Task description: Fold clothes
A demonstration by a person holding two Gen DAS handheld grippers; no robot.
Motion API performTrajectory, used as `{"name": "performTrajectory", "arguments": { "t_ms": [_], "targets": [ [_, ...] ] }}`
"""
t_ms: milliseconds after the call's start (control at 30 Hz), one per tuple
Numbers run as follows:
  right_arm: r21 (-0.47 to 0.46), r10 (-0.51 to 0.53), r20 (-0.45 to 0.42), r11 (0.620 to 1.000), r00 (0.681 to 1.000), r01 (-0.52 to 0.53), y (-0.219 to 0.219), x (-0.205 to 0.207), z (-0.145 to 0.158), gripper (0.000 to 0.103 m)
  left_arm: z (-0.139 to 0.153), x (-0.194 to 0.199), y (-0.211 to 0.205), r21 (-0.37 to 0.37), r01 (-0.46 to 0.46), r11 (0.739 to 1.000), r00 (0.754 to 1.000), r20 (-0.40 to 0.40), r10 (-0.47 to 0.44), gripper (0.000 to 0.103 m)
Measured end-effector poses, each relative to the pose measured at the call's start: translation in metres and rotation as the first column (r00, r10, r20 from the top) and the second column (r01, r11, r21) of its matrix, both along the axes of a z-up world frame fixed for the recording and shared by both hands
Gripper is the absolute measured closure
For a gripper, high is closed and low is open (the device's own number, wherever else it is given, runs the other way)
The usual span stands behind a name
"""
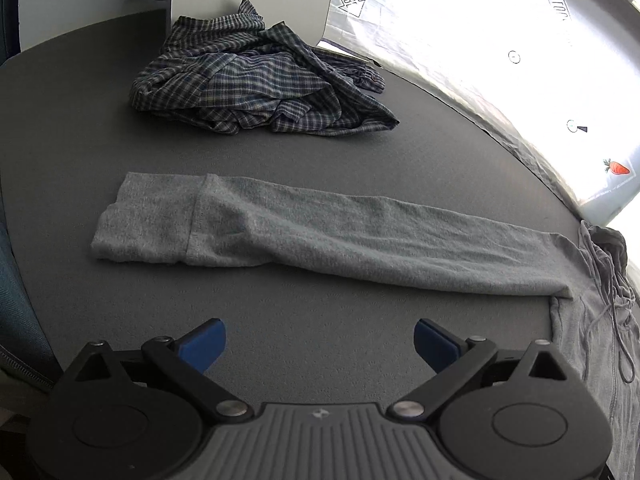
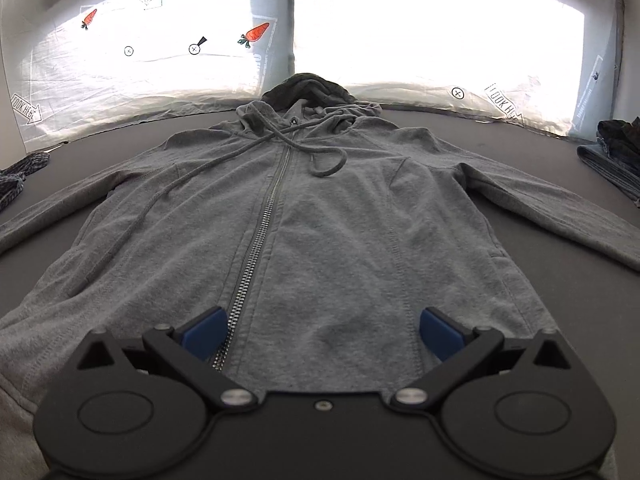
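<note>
A grey zip hoodie point(image 2: 320, 216) lies flat, front up, on the dark grey table point(image 2: 560, 312), hood at the far side, both sleeves spread outward. My right gripper point(image 2: 322, 334) is open and empty, hovering over the hoodie's lower hem next to the zipper point(image 2: 256, 248). In the left wrist view the hoodie's left sleeve point(image 1: 320, 232) stretches straight across the table, cuff to the left. My left gripper point(image 1: 320, 344) is open and empty, just in front of the sleeve, over bare table point(image 1: 320, 128).
A crumpled dark plaid shirt point(image 1: 256, 84) lies at the far side of the table beyond the sleeve. Folded dark denim clothes point(image 2: 616, 156) sit at the right edge. A white printed sheet point(image 2: 400, 40) backs the table.
</note>
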State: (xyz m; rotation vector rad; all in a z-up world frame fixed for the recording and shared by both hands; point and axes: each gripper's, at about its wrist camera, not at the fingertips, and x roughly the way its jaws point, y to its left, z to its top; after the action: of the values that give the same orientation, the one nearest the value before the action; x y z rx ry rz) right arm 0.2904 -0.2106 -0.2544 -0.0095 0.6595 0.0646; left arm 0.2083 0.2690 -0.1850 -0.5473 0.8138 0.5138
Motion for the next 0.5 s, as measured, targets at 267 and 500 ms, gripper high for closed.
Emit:
{"name": "performTrajectory", "arguments": {
  "t_ms": [267,500],
  "targets": [
    [0.003,-0.002,0.001,1.0,1.0,0.002,0.0,0.0,0.0,0.0,-0.003,-0.007,0.036,0.028,-0.067,0.997,0.998,0.02,0.067,0.003],
    [0.003,-0.002,0.001,1.0,1.0,0.002,0.0,0.0,0.0,0.0,-0.008,-0.008,0.051,0.037,-0.082,0.996,0.996,0.049,0.08,0.003]
  ]
}}
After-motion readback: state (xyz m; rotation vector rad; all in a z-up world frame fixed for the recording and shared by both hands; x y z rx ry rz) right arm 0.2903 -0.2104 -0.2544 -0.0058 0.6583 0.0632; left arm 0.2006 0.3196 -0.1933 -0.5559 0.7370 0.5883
